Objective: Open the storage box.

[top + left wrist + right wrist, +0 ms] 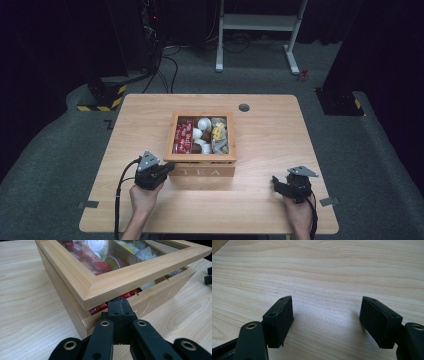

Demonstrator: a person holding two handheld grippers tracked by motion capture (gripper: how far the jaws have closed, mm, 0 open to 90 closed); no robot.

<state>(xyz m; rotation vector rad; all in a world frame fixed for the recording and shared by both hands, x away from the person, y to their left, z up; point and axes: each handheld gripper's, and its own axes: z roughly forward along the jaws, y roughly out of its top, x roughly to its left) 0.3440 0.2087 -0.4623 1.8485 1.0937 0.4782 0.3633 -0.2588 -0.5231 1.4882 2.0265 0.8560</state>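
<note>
A wooden tea box (pixel 202 171) marked TEA stands mid-table. Its glass-paned lid (pixel 200 157) shows red sachets (pixel 183 136), white cups (pixel 202 125) and pale packets (pixel 219 135) beneath. My left gripper (pixel 170 167) is shut, its tips at the box's front left corner. In the left gripper view those joined tips (pixel 119 302) sit wedged under the lid's frame (pixel 120 281), which stands slightly ajar above the box wall (pixel 160 292). My right gripper (pixel 276 183) rests to the right of the box, open, with bare table between its jaws (pixel 325 317).
The wooden table (pixel 270 130) has a round cable hole (pixel 244 107) behind the box. A white desk frame (pixel 257 22) and cables lie on the dark floor beyond. The other gripper's tip (pixel 208 275) shows at the right edge of the left gripper view.
</note>
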